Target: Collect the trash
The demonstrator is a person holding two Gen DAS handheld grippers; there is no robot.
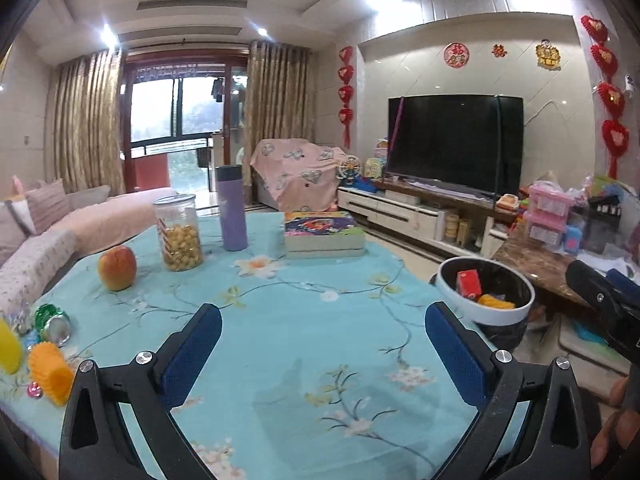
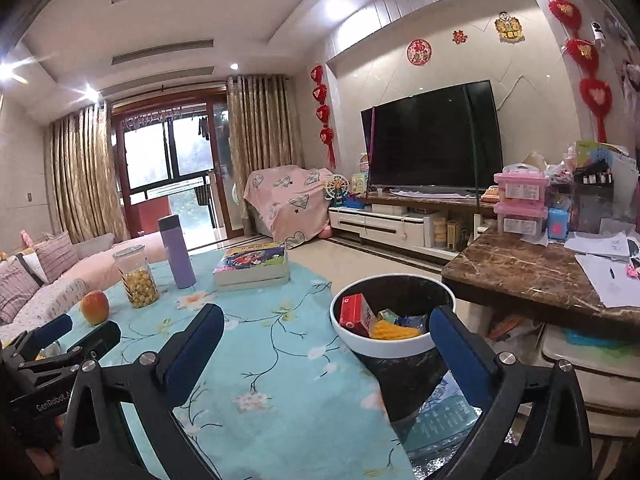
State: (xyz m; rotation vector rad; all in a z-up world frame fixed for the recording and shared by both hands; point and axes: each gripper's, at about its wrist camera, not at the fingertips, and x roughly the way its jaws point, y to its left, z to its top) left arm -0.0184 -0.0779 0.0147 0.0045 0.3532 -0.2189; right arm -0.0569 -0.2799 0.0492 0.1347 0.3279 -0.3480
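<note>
Hovering over the floral tablecloth (image 1: 304,320), the left gripper (image 1: 322,344) and right gripper (image 2: 326,344) both stand spread wide, nothing between their blue pads. At the near left table edge lie an orange ribbed cup (image 1: 50,370) and a crushed green can (image 1: 52,322). Off the table's right side stands the white-rimmed bin (image 2: 390,346), holding a red carton (image 2: 356,314) and yellow scrap. Farther back sit an apple (image 1: 117,267), a snack jar (image 1: 179,232), a purple flask (image 1: 232,208) and books (image 1: 322,232).

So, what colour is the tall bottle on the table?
Light purple bottle with a darker cap; right wrist view shows it best.
</note>
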